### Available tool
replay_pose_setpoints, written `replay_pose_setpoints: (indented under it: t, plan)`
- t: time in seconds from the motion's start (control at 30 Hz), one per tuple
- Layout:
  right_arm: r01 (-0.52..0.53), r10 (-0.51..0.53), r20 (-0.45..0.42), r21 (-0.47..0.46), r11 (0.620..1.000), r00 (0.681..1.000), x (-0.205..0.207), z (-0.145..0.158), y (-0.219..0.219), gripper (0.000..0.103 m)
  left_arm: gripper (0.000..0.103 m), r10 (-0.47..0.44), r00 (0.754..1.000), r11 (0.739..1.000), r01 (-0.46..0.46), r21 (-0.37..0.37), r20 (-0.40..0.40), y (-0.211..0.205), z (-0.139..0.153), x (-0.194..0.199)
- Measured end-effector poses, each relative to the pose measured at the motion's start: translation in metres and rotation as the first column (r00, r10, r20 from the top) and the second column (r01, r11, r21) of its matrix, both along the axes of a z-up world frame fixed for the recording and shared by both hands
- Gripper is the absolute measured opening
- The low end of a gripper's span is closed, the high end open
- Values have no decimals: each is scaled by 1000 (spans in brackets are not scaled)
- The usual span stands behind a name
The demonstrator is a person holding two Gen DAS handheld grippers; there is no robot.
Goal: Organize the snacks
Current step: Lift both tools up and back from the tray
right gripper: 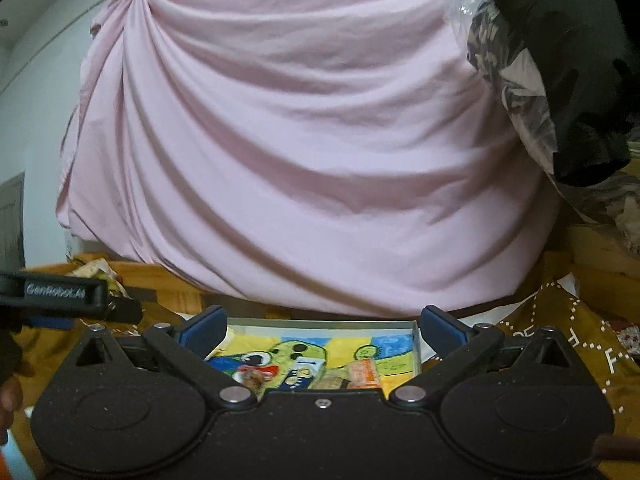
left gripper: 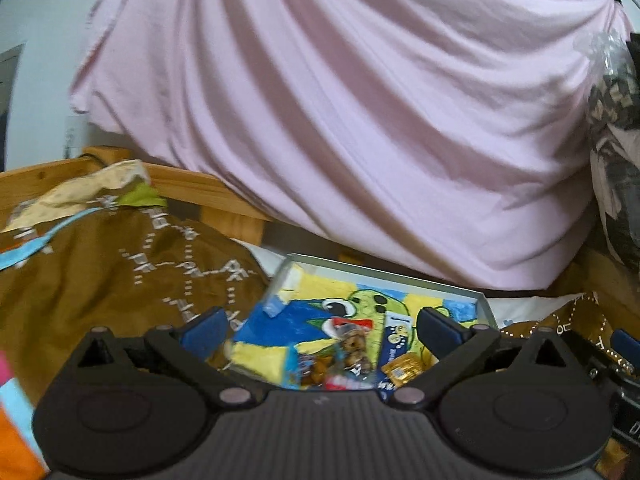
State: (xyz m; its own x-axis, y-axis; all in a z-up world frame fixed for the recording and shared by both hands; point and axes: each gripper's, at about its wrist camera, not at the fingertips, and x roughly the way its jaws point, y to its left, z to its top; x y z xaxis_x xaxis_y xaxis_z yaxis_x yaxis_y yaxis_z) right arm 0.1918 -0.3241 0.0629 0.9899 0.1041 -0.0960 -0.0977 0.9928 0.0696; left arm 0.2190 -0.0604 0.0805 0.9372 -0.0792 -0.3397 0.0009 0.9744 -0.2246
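While both your grippers, left (left gripper: 320,326) and right (right gripper: 320,330), hang spread and empty above the snacks (left gripper: 352,356) in the tray (left gripper: 384,280), you seem between placements; look for leftovers.

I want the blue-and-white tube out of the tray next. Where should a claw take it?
Judging roughly: grip the blue-and-white tube across its narrow width near the upper end, coming from above. It lies flat in the tray, with snack packets crowding its lower end, so the top looks freer.
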Motion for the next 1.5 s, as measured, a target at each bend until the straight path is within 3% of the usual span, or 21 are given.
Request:
replay_pose_setpoints:
  t: [0.3, 0.77, 1.13, 1.5]
  plan:
    - [1, -1, 10, 41, 999, 1000, -46, 8, 9, 102, 103, 16, 1000, 999, -17, 38, 12, 19, 4, -50]
    - [-113, 111, -106, -7, 994, 988, -107, -10, 44, 102, 103, -24, 1000, 997, 25, 71, -10, 29, -25, -106]
    - [-123, 97, -322, -64, 990, 942, -121, -41, 62, 102, 103, -27, 995, 995, 36, 94, -97, 46, -58, -115]
    - [-101, 53, -451, -83, 991, 891, -105, -62, 67, 102, 103, -28, 981, 996, 44, 77, -194, 51, -81, -115]
